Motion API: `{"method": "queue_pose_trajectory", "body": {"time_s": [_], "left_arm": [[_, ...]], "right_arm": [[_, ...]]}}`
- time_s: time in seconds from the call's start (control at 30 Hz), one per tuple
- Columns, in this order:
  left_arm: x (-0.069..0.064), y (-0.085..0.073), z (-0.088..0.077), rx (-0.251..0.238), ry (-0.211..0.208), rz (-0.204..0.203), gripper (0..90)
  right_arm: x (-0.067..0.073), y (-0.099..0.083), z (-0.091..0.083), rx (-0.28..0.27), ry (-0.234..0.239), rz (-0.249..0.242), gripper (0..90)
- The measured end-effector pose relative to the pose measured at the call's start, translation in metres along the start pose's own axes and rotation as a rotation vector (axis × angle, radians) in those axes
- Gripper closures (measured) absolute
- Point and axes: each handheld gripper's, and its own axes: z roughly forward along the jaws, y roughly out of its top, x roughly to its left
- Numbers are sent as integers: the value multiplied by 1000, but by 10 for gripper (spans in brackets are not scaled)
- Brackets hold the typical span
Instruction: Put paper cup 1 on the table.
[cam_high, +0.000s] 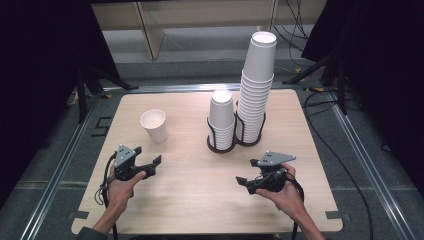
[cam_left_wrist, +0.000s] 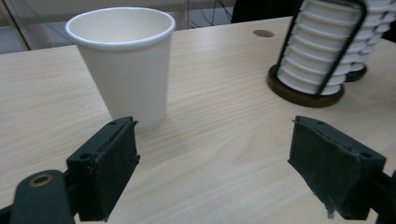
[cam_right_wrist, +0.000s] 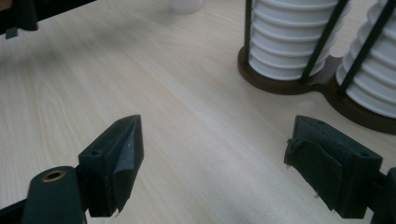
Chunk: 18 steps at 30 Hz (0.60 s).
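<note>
Wood-grain table (cam_high: 200, 190), pale and matte, seen from the high view: my left gripper (cam_high: 152, 167) and right gripper (cam_high: 245, 183) rest low over it, both spread, empty. A single white paper cup (cam_high: 154, 125) stands upright ahead of my left. Two stacks of white cups (cam_high: 255, 90) sit in a black wire holder (cam_high: 235, 142).

Left gripper view: smooth tapered cup (cam_left_wrist: 122, 65), rolled rim, unprinted, just beyond my left jaw.

Right gripper view: ribbed stacks (cam_right_wrist: 292, 37) on a dark round base; my jaw pads look frayed.
</note>
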Motion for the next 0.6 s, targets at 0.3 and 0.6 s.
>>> {"method": "queue_pose_trajectory", "body": {"time_s": [0.3,0.6], "left_arm": [[-23,-14,-17,-7,-91,20,145],[-39,-21,-27,-29,-171,35,145]], "right_arm": [[-12,-4,-5,-15,-43,57,183],[-17,-8,-4,-21,-63,63,182]]}}
